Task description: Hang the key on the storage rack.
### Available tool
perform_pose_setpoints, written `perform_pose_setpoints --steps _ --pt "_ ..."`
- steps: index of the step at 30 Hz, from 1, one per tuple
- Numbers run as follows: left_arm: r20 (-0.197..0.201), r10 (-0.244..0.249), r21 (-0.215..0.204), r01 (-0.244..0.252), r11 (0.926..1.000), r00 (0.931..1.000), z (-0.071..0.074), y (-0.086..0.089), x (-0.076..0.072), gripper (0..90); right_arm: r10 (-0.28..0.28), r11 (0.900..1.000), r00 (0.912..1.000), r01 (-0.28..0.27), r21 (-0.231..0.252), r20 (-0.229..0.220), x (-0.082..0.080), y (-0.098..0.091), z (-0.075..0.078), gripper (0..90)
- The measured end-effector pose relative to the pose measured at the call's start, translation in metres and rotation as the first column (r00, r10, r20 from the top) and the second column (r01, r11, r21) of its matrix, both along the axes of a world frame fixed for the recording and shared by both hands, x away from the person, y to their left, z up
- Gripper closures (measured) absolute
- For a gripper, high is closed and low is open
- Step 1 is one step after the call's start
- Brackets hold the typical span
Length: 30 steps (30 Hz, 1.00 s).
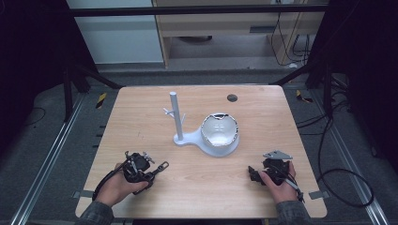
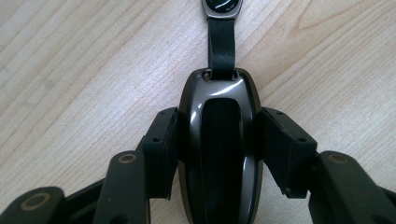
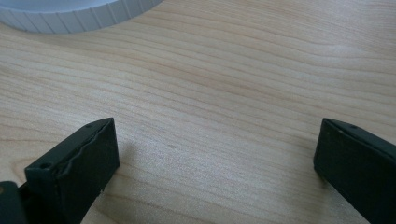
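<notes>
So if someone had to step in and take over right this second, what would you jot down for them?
Left gripper: shut on the dark key fob, pads pressed to its two sides. The fob lies on the wooden table near the front left, its strap pointing away.
Right gripper: open, nothing between the jaws, resting low over bare table at the front right.
White stand with a post, small pegs and a bowl sits mid-table, untouched.
Done: fob gripped. Left, probably: lift it and bring it to the stand, perhaps onto a peg or into the bowl.
</notes>
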State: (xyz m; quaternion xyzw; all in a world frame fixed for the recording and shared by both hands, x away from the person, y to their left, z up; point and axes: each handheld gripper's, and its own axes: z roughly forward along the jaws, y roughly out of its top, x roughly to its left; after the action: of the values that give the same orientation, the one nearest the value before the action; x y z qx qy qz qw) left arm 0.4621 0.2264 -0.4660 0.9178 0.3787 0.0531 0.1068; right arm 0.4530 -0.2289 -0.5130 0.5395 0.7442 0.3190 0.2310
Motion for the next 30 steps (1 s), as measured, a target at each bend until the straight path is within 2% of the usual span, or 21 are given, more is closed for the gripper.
perform_pose_setpoints --steps 3,11,21,24,30 --pt "0.018 0.001 0.005 -0.001 1.0 0.9998 0.002 0.003 0.0 48.7 0.0 1.0 1.0 0.0 0.001 0.0 0.0 0.0 0.0 0.5" --pt "0.056 -0.004 -0.026 0.005 0.9996 0.9984 0.015 0.007 0.001 48.8 0.0 1.0 1.0 0.0 0.0 -0.001 0.0 0.0 0.0 0.5" --pt "0.132 0.012 -0.078 -0.002 0.9969 0.9912 0.03 0.015 0.002 48.8 0.0 1.0 1.0 0.0 0.001 -0.001 0.0 0.0 0.0 0.5" --pt "0.124 0.012 -0.074 -0.002 0.9973 0.9922 0.03 0.017 0.003 48.9 0.0 1.0 1.0 0.0 0.001 -0.001 0.0 0.0 0.0 0.5" --pt "0.086 -0.014 -0.036 0.018 0.9992 0.9962 0.024 0.015 0.003 48.9 0.0 1.0 1.0 0.0 0.0 0.0 0.0 0.0 0.0 0.5"
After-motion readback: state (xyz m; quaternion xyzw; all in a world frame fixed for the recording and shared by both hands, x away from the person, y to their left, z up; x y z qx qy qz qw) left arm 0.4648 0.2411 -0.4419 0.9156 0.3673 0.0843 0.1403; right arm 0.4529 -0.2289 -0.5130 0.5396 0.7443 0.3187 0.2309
